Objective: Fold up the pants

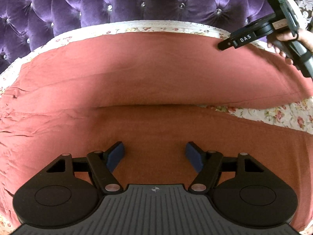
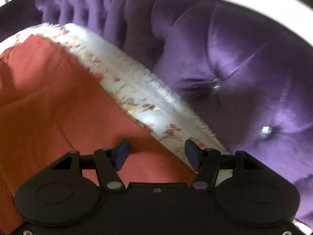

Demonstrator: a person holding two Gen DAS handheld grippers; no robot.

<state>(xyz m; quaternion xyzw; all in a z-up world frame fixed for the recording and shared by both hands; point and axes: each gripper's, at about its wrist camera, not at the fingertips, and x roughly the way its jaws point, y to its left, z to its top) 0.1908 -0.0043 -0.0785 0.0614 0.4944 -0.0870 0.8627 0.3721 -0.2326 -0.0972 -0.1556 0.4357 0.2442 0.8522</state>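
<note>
Rust-red pants (image 1: 137,74) lie spread flat on a floral bedsheet (image 1: 273,115), both legs running to the right with a gap between them. My left gripper (image 1: 154,154) is open and empty, hovering over the near leg. My right gripper (image 2: 156,152) is open and empty, above the far edge of the pants (image 2: 49,107) where they meet the sheet (image 2: 137,98). In the left wrist view the right gripper (image 1: 223,46) shows at the far right over the far leg, held by a hand.
A purple tufted headboard (image 1: 137,2) with crystal buttons stands right behind the bed's far edge, close to the right gripper (image 2: 234,68). Patterned wallpaper (image 1: 305,2) shows at the top right.
</note>
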